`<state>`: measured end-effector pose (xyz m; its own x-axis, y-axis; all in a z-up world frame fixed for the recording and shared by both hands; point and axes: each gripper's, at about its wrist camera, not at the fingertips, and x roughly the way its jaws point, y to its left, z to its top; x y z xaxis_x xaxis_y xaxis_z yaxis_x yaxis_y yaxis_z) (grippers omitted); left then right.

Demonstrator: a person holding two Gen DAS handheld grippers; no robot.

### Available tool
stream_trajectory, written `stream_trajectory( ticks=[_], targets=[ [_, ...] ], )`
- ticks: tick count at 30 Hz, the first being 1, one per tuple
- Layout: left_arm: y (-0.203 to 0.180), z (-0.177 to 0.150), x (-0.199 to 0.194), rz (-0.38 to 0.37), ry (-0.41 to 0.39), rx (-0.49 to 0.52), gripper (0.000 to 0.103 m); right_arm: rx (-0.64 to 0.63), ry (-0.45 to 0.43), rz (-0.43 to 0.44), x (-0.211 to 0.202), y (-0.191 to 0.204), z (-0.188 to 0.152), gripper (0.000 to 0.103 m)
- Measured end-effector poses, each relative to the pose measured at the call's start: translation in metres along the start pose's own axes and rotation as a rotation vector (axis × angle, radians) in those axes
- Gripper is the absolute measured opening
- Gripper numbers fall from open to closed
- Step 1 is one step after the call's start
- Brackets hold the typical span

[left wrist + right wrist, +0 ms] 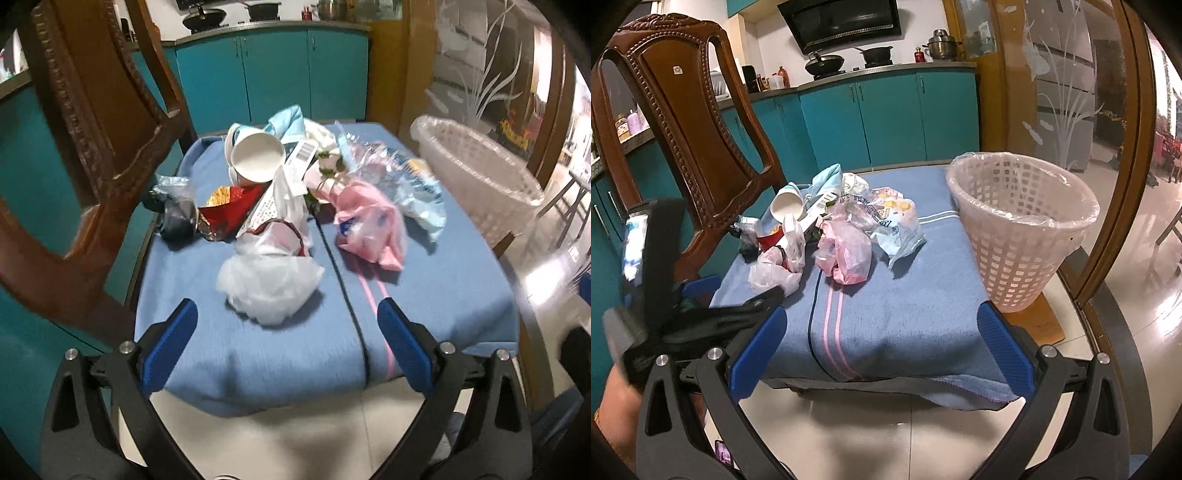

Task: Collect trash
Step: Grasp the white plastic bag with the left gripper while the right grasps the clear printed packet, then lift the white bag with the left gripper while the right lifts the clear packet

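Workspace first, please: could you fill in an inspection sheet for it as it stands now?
Surface: table under a blue blanket with pink stripes.
Job's things: trash pile on the far left part: white bag nearest, pink bag, paper cup on its side, red wrapper, clear wrappers. Basket with a clear liner, upright at the table's right; no trash seen inside.
Clutter: nothing seen.
Grippers: left gripper and right gripper both open, empty, short of the pile.
Cables: nothing seen.
Surroundings: wooden chair at left, teal cabinets, glass door.
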<state>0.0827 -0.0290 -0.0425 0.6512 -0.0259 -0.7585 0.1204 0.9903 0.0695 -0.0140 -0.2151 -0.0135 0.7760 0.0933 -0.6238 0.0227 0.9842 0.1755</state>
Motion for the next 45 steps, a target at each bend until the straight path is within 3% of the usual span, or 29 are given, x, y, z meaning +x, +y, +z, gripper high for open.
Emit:
stream_trajectory(
  ticks=[2, 4, 6, 7, 10, 12, 14, 19, 22, 26, 30, 32, 33, 34, 35, 37, 42, 45],
  targets=[
    [-0.001, 0.004, 0.017, 0.018, 0.032, 0.024, 0.083, 0.01, 0.009, 0.022, 0.002, -0.001, 0.001, 0.1],
    [0.001, 0.005, 0.029, 0.011, 0.048, 0.024, 0.053, 0.016, 0.021, 0.038, 0.005, -0.002, 0.002, 0.1],
    [0.005, 0.005, 0.038, -0.006, 0.071, 0.008, 0.039, 0.011, 0.033, 0.044, 0.009, 0.0, 0.004, 0.1],
    [0.008, 0.003, 0.039, -0.026, 0.08, -0.007, 0.025, 0.007, 0.039, 0.043, 0.011, 0.0, 0.005, 0.1],
    [0.012, 0.005, 0.021, -0.092, 0.083, -0.037, 0.006, -0.012, 0.056, 0.045, 0.016, 0.002, 0.009, 0.1],
    [0.017, 0.008, -0.006, -0.125, 0.029, -0.056, 0.005, -0.025, 0.064, 0.055, 0.019, 0.004, 0.014, 0.1],
    [0.028, 0.012, -0.043, -0.151, -0.089, -0.064, 0.005, -0.035, 0.065, 0.066, 0.021, 0.004, 0.018, 0.1],
    [0.074, 0.015, -0.08, -0.128, -0.261, -0.197, 0.005, -0.081, 0.043, 0.044, 0.036, 0.003, 0.04, 0.1],
    [0.088, 0.018, -0.072, -0.098, -0.275, -0.24, 0.005, -0.113, 0.041, -0.004, 0.057, 0.002, 0.057, 0.1],
    [0.095, 0.021, -0.062, -0.157, -0.262, -0.302, 0.005, -0.124, 0.083, -0.047, 0.102, -0.004, 0.075, 0.1],
    [0.083, 0.016, -0.065, -0.177, -0.234, -0.271, 0.005, -0.107, 0.144, -0.037, 0.149, -0.009, 0.081, 0.098],
    [0.08, 0.017, -0.06, -0.176, -0.215, -0.255, 0.005, -0.091, 0.21, -0.018, 0.171, -0.013, 0.08, 0.075],
    [0.08, 0.017, -0.059, -0.176, -0.21, -0.253, 0.005, -0.073, 0.247, -0.001, 0.177, -0.016, 0.079, 0.042],
    [0.08, 0.018, -0.058, -0.169, -0.208, -0.245, 0.005, -0.045, 0.265, 0.017, 0.178, -0.02, 0.079, 0.022],
    [0.079, 0.017, -0.058, -0.159, -0.209, -0.234, 0.005, -0.018, 0.268, 0.037, 0.175, -0.024, 0.08, 0.022],
    [0.076, 0.017, -0.059, -0.159, -0.21, -0.224, 0.005, -0.025, 0.241, 0.074, 0.155, -0.021, 0.083, 0.01],
    [0.077, 0.015, -0.058, -0.146, -0.211, -0.225, 0.005, -0.076, 0.121, 0.087, 0.095, -0.011, 0.078, 0.009],
    [0.075, 0.014, -0.054, -0.148, -0.201, -0.219, 0.005, -0.096, 0.107, 0.097, 0.081, -0.009, 0.071, 0.009]
  ],
)
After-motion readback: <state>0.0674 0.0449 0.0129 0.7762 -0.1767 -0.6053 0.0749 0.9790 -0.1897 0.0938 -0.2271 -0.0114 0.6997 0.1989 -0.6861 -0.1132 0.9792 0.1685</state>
